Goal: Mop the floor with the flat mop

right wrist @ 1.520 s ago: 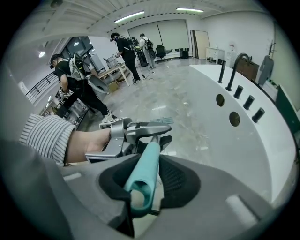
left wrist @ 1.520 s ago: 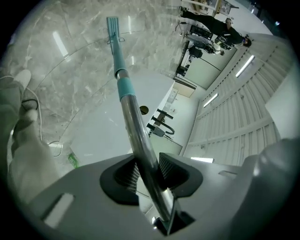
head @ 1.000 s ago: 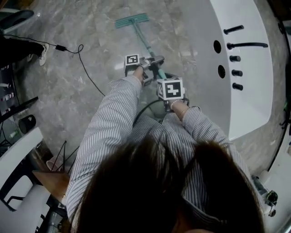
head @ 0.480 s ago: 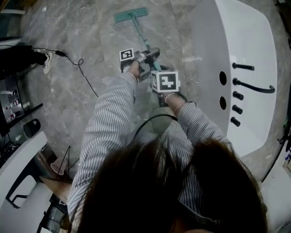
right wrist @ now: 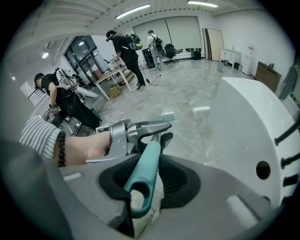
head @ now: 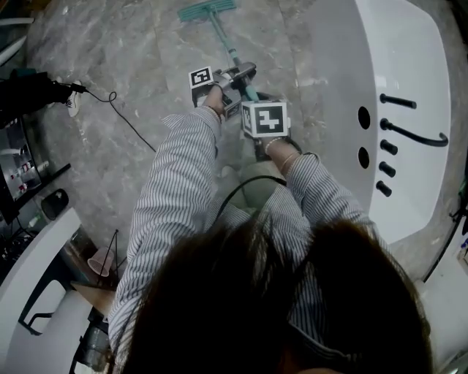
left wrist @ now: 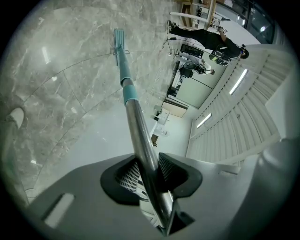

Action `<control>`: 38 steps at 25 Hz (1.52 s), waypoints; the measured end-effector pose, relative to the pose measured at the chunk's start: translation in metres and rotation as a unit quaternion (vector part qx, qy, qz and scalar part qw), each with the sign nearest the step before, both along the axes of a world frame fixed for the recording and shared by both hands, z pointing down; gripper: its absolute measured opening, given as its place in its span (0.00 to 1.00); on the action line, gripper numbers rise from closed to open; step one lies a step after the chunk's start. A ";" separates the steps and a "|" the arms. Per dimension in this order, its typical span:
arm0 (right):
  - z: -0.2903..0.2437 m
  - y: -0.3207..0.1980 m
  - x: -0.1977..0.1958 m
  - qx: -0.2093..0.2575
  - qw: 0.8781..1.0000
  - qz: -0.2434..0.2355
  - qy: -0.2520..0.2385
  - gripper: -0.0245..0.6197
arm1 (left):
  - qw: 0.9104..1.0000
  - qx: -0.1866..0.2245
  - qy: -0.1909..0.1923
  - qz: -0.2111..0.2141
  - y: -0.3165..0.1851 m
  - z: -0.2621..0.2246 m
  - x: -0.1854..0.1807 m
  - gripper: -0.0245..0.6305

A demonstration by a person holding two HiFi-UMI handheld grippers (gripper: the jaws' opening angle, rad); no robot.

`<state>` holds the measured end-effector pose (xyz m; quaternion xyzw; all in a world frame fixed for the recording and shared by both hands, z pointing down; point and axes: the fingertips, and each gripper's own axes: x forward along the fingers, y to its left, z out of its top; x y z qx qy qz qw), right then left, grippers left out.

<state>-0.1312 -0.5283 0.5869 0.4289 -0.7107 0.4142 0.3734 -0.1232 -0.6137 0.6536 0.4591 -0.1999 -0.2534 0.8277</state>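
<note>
The grey marbled floor (head: pixel 131 80) fills the upper left of the head view, and a white bathtub (head: pixel 409 66) takes the right side. The flat mop (head: pixel 228 47) makes one long line from the middle of the frame to the top edge, leaning slightly left. Its green mop head (head: pixel 208 9) lies flat on the floor at the top centre, crosswise to the pole (left wrist: pixel 140 136). The left tongs (head: pixel 238 74) are clamped on the bare metal part of the pole and sit higher in the picture, so they are nearer the mop head. The right tongs (head: pixel 254 102) sit just below them, closed on the teal grip (right wrist: pixel 143 173) at the pole's near end. The next stroke probably runs along this axis, toward or away from the top edge, with the free floor lying to the left.
</note>
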 end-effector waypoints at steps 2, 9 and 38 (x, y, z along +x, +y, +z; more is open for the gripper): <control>-0.001 0.005 -0.002 0.001 1.000 0.006 -0.002 0.21 | 1.000 -0.001 -0.003 0.008 0.006 0.000 -0.001 0.22; -0.001 0.054 -0.006 0.008 0.999 0.038 -0.013 0.21 | 0.999 -0.005 -0.009 0.038 0.057 0.001 -0.002 0.22; -0.001 0.429 0.118 -0.019 1.000 -0.005 0.011 0.21 | 0.998 -0.003 0.003 0.060 0.430 -0.004 0.124 0.21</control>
